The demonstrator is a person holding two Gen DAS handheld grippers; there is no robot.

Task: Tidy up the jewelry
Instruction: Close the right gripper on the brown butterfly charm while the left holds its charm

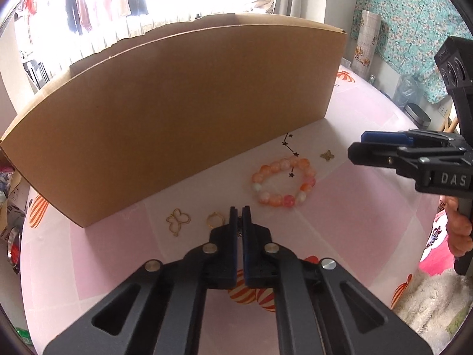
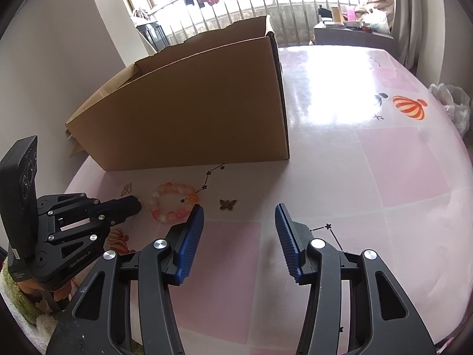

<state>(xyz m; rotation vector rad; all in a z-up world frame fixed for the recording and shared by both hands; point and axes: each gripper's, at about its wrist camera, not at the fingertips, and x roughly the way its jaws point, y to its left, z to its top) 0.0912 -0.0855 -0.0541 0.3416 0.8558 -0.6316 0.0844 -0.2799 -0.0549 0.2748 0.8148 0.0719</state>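
A bracelet of orange and pink beads (image 1: pixel 283 183) (image 2: pixel 173 204) lies on the pink tablecloth before a tall cardboard box (image 1: pixel 177 112) (image 2: pixel 192 118). A gold butterfly outline (image 1: pixel 178 220) (image 2: pixel 127 189) and a gold ring (image 1: pixel 214 219) lie left of the bracelet. A bronze butterfly charm (image 1: pixel 327 155) (image 2: pixel 227 204) lies to its right. My left gripper (image 1: pixel 240 214) (image 2: pixel 137 205) is shut low over the cloth beside the ring, with a small dark piece pinched in the slit between its pads, too small to name. My right gripper (image 2: pixel 239 210) (image 1: pixel 354 146) hovers open near the bronze charm, holding nothing.
The box wall blocks the far side, with its open top above gripper height. Balloon prints and star lines mark the tablecloth (image 2: pixel 384 162). A metal tin (image 1: pixel 418 115) and a plastic bag (image 2: pixel 452 103) sit near the table's right edge. A person's hand (image 1: pixel 458 230) holds the right gripper.
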